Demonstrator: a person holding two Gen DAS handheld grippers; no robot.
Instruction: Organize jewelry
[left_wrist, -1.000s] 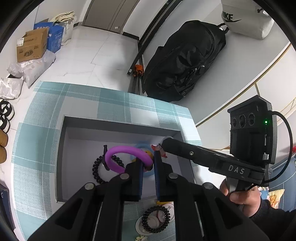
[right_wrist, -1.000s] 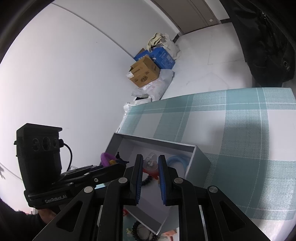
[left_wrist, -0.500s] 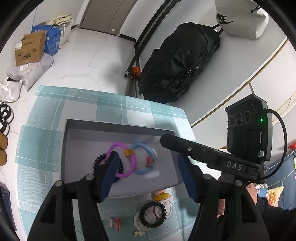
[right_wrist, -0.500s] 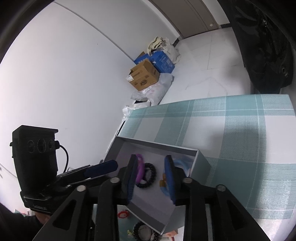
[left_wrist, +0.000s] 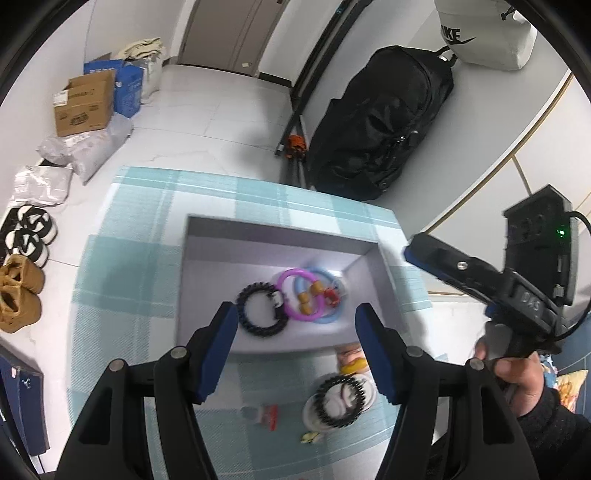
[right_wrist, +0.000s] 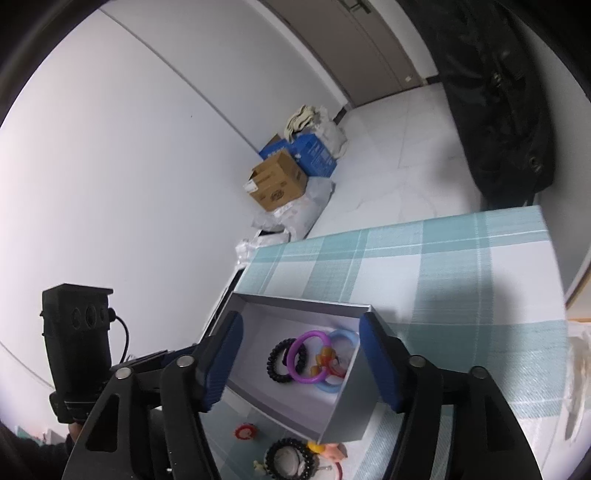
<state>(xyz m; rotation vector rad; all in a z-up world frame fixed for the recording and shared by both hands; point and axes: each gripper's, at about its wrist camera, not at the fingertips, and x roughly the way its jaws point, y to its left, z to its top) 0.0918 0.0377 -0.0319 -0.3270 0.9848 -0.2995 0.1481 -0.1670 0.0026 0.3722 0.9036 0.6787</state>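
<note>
A grey open box (left_wrist: 207, 236) (right_wrist: 347, 421) sits on the teal checked tablecloth (left_wrist: 140, 206). Inside lie a black coil bracelet (left_wrist: 260, 310) (right_wrist: 282, 360), a purple ring (left_wrist: 301, 293) (right_wrist: 308, 356) and a light blue ring (left_wrist: 330, 295) (right_wrist: 341, 363) with small orange and red charms. My left gripper (left_wrist: 295, 354) is open and empty, above the box's near wall. My right gripper (right_wrist: 301, 363) is open and empty, over the box; it also shows in the left wrist view (left_wrist: 480, 280). Another black coil bracelet (left_wrist: 341, 400) (right_wrist: 290, 459) lies on a white disc outside the box.
Small loose pieces lie in front of the box: a red item (left_wrist: 271, 413) (right_wrist: 244, 431), a yellow one (left_wrist: 352, 365). A black backpack (left_wrist: 376, 125), cardboard boxes (left_wrist: 85, 103) and shoes (left_wrist: 26, 236) are on the floor beyond the table.
Both grippers have opened wide and pulled back from the box. The purple ring, held by the left gripper a second ago, now lies in the box beside the blue ring.
</note>
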